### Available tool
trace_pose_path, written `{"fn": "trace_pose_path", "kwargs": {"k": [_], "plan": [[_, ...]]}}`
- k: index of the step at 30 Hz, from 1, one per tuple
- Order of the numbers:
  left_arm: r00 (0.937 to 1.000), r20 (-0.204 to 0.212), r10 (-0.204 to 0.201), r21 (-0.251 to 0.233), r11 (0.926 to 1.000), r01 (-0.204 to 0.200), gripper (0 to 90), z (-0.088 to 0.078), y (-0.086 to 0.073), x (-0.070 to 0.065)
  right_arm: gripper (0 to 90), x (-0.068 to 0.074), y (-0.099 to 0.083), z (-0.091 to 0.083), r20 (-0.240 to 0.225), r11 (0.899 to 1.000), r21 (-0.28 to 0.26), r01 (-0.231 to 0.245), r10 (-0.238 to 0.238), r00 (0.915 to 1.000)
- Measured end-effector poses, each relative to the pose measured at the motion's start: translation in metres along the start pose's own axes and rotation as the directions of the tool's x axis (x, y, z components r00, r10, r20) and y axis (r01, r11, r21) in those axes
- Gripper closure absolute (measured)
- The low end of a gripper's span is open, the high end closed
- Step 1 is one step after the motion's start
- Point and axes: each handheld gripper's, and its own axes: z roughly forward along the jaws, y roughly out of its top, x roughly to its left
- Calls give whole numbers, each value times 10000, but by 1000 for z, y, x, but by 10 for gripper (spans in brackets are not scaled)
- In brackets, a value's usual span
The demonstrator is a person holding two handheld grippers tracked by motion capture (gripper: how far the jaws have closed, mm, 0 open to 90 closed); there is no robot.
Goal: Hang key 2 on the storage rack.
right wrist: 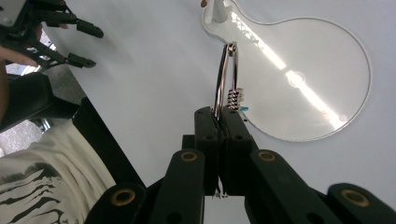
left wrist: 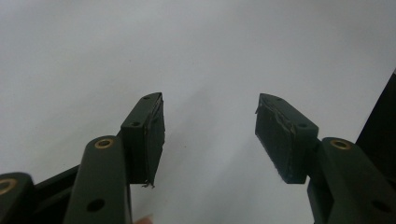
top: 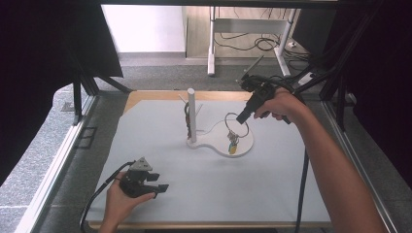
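In the high view the right gripper (top: 241, 118) sits at about two o'clock from the table's middle, its jaws pressed together on a metal ring (top: 236, 125) that hangs over the round white base (top: 243, 145) of a stand. Small coloured trinkets (top: 233, 144) dangle from the ring's lower end, down against the base. The white post (top: 192, 114) of the stand rises at the nine o'clock side of the ring, close by but apart from it, with a side peg and something dark hung on it that is too small to make out. The right gripper view shows the ring (right wrist: 226, 79) edge-on, pinched between the closed jaws of that gripper (right wrist: 219, 116), with a little coiled spring on it beside the jaw tips. The left gripper (top: 160, 187) rests low at seven o'clock, near the table's front edge (top: 204, 224), its jaws standing wide apart and holding nothing; in the left gripper view its pads (left wrist: 154, 135) face each other over bare white tabletop (left wrist: 210, 56). Between the two grippers the white surface lies open, as does the whole nine o'clock side out to the table's left edge.
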Motion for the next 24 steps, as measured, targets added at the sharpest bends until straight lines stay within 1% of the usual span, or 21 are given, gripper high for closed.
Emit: {"fn": "trace_pose_path", "kwargs": {"k": [5, 7, 8, 9, 10, 17, 20, 21, 22, 23, 24], "plan": [[10000, -14, 50, 21, 10000, -50, 428, 1, 0, -1, 872, -4, 7, 2, 21, 10000, -38, -15, 15, 10000], [10000, -23, 52, 11, 10000, -52, 427, -1, 0, -1, 872, -6, 11, 3, 150, 9999, -99, -103, 104, 9998], [10000, -8, 57, 15, 10000, -57, 427, -1, 0, -1, 872, -8, 12, 3, 242, 9999, -48, -150, 151, 9996], [10000, -8, 57, 15, 10000, -57, 427, -1, 0, -1, 872, -8, 12, 3, 242, 9999, -48, -150, 151, 9996], [10000, 14, 66, 11, 10000, -66, 427, -2, 0, -1, 872, -10, 14, 5, 386, 9997, -25, -242, 242, 9990], [9999, 95, 78, 57, 10000, -78, 426, -2, 0, -1, 872, -10, 22, 7, 354, 9998, -26, -210, 211, 9991], [9999, 119, 85, 37, 10000, -85, 426, -2, 0, -1, 872, -10, 27, 5, 361, 9996, -132, -247, 251, 9990], [9999, 123, 109, 48, 9999, -110, 426, -3, 0, -1, 872, -11, 29, 3, 367, 9996, -202, -190, 197, 9991], [9999, 105, 134, 77, 9999, -134, 426, -3, 0, -1, 872, -11, 33, 0, 284, 9989, -424, -176, 188, 9994], [9999, 105, 134, 77, 9999, -134, 425, -3, 0, -1, 872, -11, 33, 0, 284, 9989, -424, -176, 188, 9994], [9999, 108, 109, 56, 9999, -109, 426, -3, 0, -1, 872, -12, 37, -1, 265, 9985, -516, -199, 213, 9994]]}}
